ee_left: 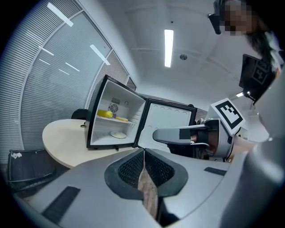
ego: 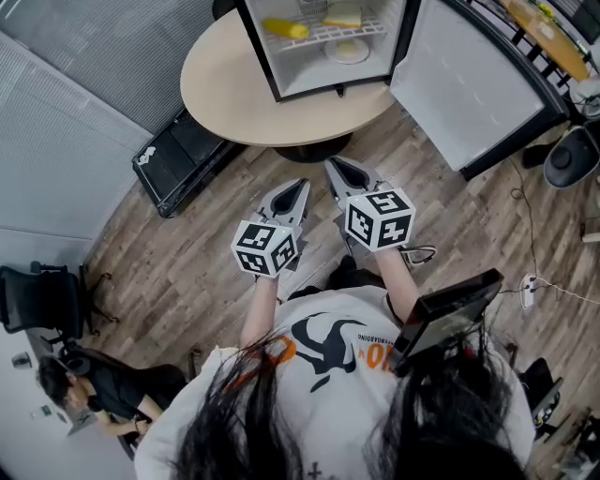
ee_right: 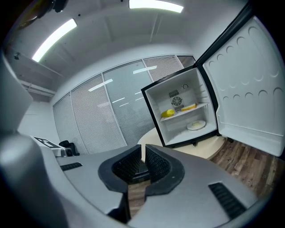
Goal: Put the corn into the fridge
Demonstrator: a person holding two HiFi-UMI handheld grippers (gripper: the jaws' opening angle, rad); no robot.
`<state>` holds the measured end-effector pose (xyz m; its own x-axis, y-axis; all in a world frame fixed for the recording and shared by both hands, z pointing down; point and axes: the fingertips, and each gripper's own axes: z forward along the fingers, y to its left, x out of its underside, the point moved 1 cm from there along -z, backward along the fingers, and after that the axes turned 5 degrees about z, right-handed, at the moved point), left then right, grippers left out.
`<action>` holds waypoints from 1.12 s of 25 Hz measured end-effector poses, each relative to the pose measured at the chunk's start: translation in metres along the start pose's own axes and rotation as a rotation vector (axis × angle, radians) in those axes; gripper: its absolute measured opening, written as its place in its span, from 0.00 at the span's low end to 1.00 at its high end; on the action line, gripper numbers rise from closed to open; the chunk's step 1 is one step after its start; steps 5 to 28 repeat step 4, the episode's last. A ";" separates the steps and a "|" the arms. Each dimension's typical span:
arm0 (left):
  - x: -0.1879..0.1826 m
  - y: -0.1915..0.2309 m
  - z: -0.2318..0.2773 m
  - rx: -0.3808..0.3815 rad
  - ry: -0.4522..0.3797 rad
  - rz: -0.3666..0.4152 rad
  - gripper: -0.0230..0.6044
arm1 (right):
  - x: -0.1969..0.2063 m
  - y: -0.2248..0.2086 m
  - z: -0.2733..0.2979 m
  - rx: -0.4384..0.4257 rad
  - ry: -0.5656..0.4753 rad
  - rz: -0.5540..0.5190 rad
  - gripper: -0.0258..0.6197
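The yellow corn (ego: 284, 28) lies on the wire shelf of the open mini fridge (ego: 258, 52), which stands on a round beige table (ego: 225, 84). It also shows on that shelf in the left gripper view, as corn (ee_left: 105, 114), and in the right gripper view, as corn (ee_right: 168, 113). Both grippers hover side by side over the wooden floor, short of the table and pointing at the fridge. My left gripper (ego: 300, 187) (ee_left: 143, 153) is shut with nothing in it. Just as bare and shut is my right gripper (ego: 336, 169) (ee_right: 143, 155).
The fridge door (ego: 469, 89) swings wide open to the right. A white plate (ego: 347, 49) sits on the fridge floor, a second yellow item (ee_right: 189, 107) on the shelf. A black case (ego: 183, 155) lies left of the table. A seated person (ego: 94, 389) is at lower left.
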<state>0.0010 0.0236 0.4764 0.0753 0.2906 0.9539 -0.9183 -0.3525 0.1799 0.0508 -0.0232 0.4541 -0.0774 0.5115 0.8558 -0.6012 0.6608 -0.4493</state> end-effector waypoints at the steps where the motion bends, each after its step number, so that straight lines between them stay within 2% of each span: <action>1: -0.001 0.001 0.000 -0.002 -0.002 0.001 0.06 | -0.001 0.000 0.001 0.000 -0.002 -0.002 0.10; 28: -0.006 0.005 -0.001 -0.010 -0.012 0.005 0.06 | -0.005 0.000 0.004 -0.003 -0.007 -0.009 0.10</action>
